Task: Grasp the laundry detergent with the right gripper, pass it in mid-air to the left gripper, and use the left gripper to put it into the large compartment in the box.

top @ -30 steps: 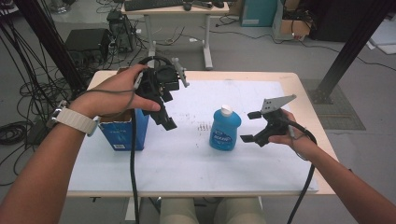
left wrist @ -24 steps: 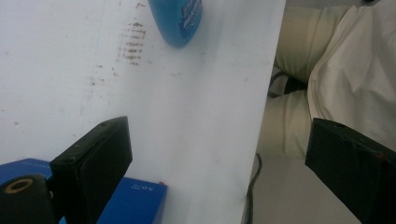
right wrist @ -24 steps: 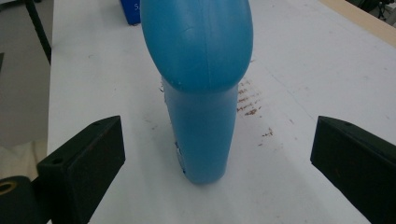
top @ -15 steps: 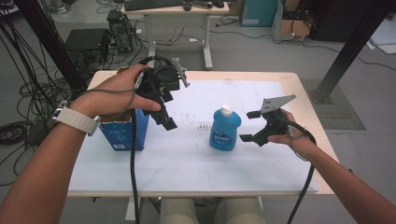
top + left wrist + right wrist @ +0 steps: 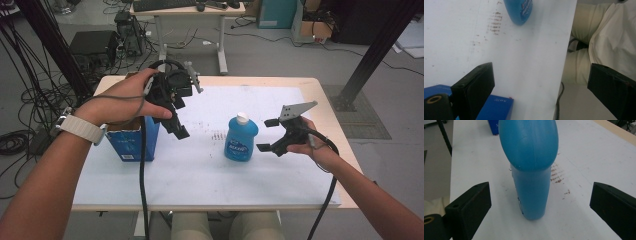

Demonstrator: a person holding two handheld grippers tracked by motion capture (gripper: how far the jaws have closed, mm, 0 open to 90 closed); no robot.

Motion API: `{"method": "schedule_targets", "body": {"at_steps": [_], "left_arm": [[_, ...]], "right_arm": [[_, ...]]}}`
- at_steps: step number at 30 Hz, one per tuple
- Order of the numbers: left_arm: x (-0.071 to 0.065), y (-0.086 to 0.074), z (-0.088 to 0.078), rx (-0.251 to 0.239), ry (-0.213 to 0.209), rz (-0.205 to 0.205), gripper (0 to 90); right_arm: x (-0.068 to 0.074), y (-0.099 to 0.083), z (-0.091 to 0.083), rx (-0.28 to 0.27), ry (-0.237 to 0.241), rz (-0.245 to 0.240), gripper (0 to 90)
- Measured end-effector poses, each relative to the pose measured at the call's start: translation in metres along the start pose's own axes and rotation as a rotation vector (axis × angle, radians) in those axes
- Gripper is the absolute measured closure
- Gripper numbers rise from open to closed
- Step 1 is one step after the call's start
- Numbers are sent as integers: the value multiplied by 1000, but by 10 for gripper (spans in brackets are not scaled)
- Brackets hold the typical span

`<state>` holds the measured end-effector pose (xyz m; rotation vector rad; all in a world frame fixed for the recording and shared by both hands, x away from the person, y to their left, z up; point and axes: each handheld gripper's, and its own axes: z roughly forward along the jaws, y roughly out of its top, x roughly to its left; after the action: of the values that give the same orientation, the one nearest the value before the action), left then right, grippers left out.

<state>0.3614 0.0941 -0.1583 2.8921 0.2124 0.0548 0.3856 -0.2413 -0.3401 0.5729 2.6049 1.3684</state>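
A blue bottle (image 5: 240, 140) with a white cap stands upright on the white table cover (image 5: 200, 170), right of centre. My right gripper (image 5: 268, 134) hovers just to its right, open, with its jaws pointing at the bottle. In the right gripper view the bottle (image 5: 531, 170) stands close ahead, between the lines of the two spread jaws and untouched by either; my right gripper (image 5: 541, 202) holds nothing. A blue cardboard box (image 5: 132, 141) stands at the left. My left gripper (image 5: 176, 117) hangs above the box's right side, tilted down, open and empty (image 5: 541, 90).
Brown smudges (image 5: 218, 135) mark the cover left of the bottle. The table's front edge (image 5: 564, 62) runs beside the person's legs (image 5: 599, 37). Behind the table stand a desk (image 5: 190, 10), equipment and floor cables (image 5: 30, 100). A black post (image 5: 370, 55) rises at the right.
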Motion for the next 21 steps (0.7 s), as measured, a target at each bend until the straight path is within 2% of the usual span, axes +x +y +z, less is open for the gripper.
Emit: {"method": "schedule_targets", "body": {"at_steps": [21], "left_arm": [[0,-1,1,-3,0,-5,75]], "right_arm": [[0,0,0,0,4,1,36]]}}
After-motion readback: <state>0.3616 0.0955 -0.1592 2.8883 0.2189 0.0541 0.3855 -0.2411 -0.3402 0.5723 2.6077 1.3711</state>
